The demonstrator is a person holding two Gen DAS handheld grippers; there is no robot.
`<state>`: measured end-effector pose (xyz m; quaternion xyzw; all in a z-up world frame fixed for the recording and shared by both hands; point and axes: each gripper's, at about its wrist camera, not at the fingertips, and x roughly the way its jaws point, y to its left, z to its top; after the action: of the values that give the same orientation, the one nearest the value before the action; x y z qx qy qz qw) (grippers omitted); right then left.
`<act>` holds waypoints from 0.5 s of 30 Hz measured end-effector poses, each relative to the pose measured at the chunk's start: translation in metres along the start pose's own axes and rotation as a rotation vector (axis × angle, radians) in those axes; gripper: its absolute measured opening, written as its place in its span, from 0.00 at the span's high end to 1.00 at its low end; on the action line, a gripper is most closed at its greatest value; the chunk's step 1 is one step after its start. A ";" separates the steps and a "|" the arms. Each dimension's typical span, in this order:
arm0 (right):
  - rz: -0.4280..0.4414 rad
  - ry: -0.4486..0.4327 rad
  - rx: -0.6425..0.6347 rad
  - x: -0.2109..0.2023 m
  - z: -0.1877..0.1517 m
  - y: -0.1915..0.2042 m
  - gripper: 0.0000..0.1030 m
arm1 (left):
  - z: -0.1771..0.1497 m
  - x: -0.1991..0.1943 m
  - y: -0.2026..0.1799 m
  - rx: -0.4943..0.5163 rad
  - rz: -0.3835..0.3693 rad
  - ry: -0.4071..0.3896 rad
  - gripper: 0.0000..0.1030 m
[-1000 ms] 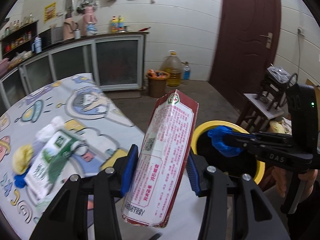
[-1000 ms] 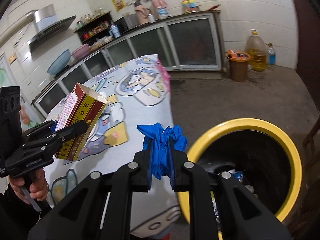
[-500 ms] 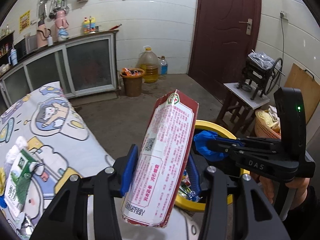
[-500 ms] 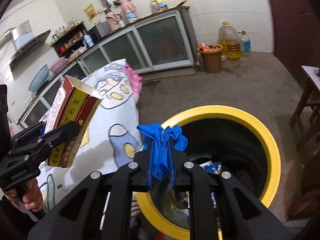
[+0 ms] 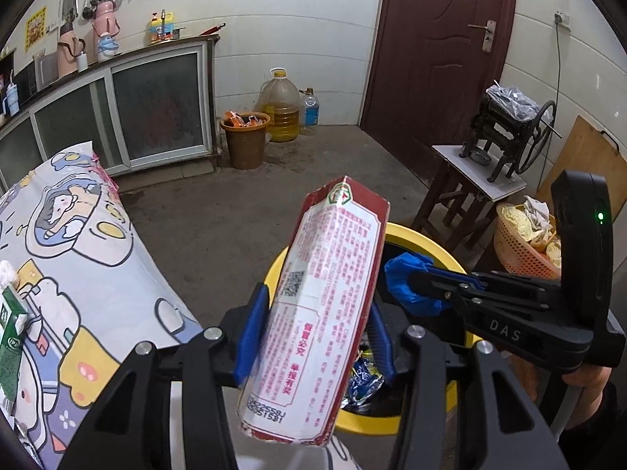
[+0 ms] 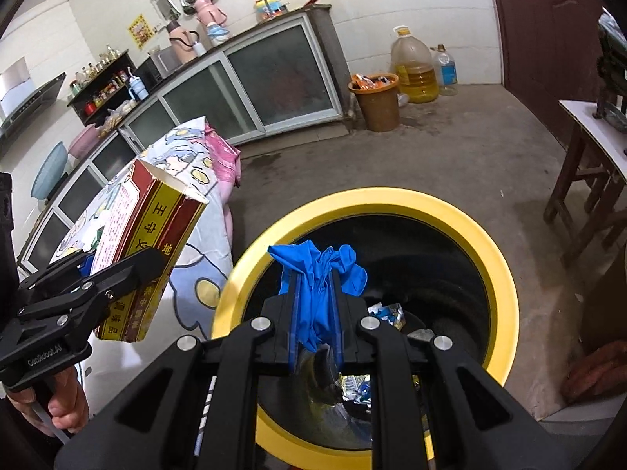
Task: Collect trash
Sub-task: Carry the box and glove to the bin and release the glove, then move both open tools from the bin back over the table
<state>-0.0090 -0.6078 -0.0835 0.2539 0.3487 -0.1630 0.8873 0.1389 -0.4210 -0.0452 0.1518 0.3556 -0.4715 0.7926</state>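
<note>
Standing nearly upright between the blue pads of the left tool (image 5: 317,337), the red and white carton (image 5: 317,309) runs its long axis from bottom to top with the upper end leaning a little to the right; from the right wrist view the same carton (image 6: 145,250) shows an open, torn top pointing up and away, tilted over the edge of the table (image 6: 203,266) with its cartoon-print cloth. The left tool is closed to the width of the carton, its pads pressed on the two narrow sides around mid-height. The right tool (image 6: 315,321) is closed almost fully on a crumpled blue glove (image 6: 317,270), which bunches up above the fingertips and hangs down between them. That glove sits directly over the dark opening of the yellow-rimmed bin (image 6: 501,274), just inside its near rim, with foil wrappers (image 6: 388,311) visible at the bottom. Seen from the left wrist, the right tool (image 5: 411,286) reaches in from the right, its glove (image 5: 407,282) just beside the carton and above the bin (image 5: 431,241). A green milk carton (image 5: 9,337) lies on the table at far left.
</note>
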 end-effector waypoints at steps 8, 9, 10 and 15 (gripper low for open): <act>-0.065 0.016 0.089 0.006 0.005 -0.022 0.57 | -0.001 0.003 -0.002 -0.009 -0.006 -0.007 0.17; -0.066 0.010 0.104 0.005 0.005 -0.025 0.43 | -0.001 0.002 -0.001 -0.013 -0.002 -0.015 0.12; -0.077 0.013 0.119 0.005 0.005 -0.029 0.42 | -0.002 0.000 0.001 -0.017 -0.004 -0.023 0.12; -0.089 0.013 0.145 0.001 0.002 -0.035 0.42 | -0.006 -0.006 0.010 -0.039 0.020 -0.034 0.08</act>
<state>-0.0232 -0.6376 -0.0948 0.3026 0.3527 -0.2256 0.8562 0.1431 -0.4091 -0.0458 0.1319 0.3495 -0.4591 0.8060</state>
